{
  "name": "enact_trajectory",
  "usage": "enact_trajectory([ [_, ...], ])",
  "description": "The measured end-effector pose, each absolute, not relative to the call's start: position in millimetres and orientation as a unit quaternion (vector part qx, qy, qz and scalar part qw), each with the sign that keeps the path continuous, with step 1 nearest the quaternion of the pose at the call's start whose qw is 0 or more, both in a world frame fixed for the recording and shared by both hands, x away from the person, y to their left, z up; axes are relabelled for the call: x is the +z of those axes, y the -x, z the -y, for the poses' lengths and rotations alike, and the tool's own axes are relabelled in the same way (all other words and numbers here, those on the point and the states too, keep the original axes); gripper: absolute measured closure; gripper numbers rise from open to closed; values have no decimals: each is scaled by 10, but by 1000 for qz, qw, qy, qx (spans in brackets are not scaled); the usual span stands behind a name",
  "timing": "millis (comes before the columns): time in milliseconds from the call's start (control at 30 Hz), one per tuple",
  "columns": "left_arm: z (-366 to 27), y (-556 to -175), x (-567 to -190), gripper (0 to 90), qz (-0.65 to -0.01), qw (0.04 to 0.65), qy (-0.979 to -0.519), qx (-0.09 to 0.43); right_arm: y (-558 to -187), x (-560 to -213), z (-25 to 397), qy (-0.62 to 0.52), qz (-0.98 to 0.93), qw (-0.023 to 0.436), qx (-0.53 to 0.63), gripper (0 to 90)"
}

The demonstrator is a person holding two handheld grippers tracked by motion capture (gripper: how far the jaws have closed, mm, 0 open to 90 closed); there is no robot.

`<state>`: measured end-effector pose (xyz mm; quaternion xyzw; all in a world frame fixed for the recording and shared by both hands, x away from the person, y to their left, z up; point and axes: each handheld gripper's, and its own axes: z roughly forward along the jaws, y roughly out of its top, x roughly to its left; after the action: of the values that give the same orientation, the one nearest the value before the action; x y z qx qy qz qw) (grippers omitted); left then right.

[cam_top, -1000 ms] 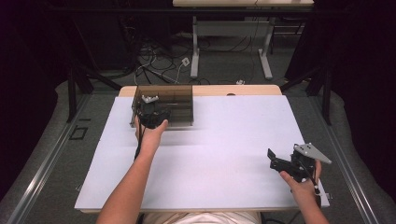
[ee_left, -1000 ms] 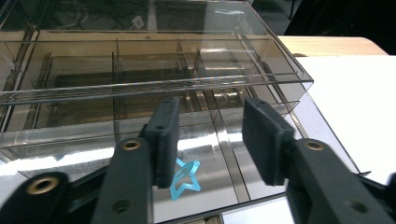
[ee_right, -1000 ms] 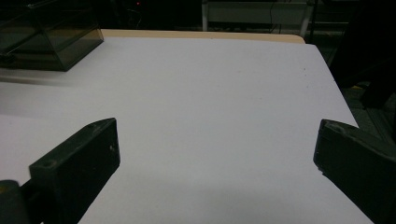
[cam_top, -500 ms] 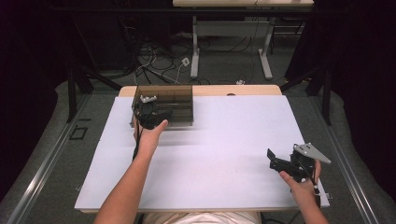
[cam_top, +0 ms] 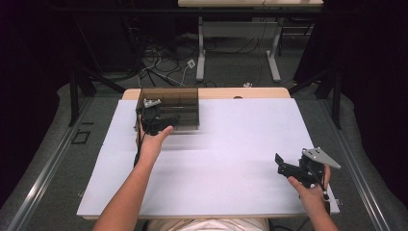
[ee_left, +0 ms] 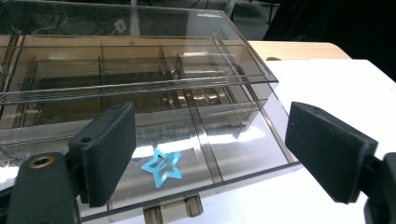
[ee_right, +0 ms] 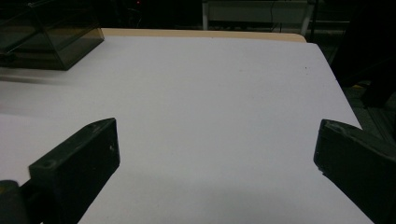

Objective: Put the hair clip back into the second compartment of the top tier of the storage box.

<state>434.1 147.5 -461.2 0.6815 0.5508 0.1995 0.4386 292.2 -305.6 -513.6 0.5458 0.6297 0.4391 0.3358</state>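
Observation:
A smoked clear plastic organiser box [cam_top: 174, 105] with several compartments stands at the far left of the white table [cam_top: 231, 159]. In the left gripper view its low front tray [ee_left: 233, 140] holds a small blue star-shaped clip [ee_left: 162, 168]. My left gripper [cam_top: 155, 118] is right at the box's front left, open, its jaws [ee_left: 210, 149] spread wide above the tray with the star between and below them. My right gripper [cam_top: 284, 166] hovers open near the table's front right, with nothing between its jaws [ee_right: 217, 154]. The box's corner [ee_right: 56, 37] shows far off in the right gripper view.
A wooden tabletop edge [cam_top: 240, 92] runs behind the white sheet. Beyond it are table legs and cables on the floor [cam_top: 192, 62]. Bare white surface lies between the box and the right gripper.
The left hand has carried its gripper forward, up against the box's front. The right gripper has hardly moved.

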Motion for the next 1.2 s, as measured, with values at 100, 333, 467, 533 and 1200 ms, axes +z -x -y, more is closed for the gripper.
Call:
enact_trajectory([
  [100, -1489, -4303, -4582, 151, -546, 441, -684, 201, -2922, -5135, 3053, -545, -630, 335, 440, 0],
  [333, -1511, -4198, -4517, 44, -526, 453, -693, 195, -2921, -5135, 3054, -545, -630, 336, 440, 0],
  [467, -1532, -4131, -4479, 24, -516, 461, -696, 191, -2920, -5134, 3049, -545, -629, 336, 442, 0],
  [533, -1543, -4101, -4469, 9, -512, 465, -697, 189, -2920, -5134, 3052, -544, -629, 338, 440, 0],
  [1200, -1769, -3741, -4472, 1, -486, 480, -705, 188, -2916, -5126, 3050, -543, -630, 337, 441, 0],
])
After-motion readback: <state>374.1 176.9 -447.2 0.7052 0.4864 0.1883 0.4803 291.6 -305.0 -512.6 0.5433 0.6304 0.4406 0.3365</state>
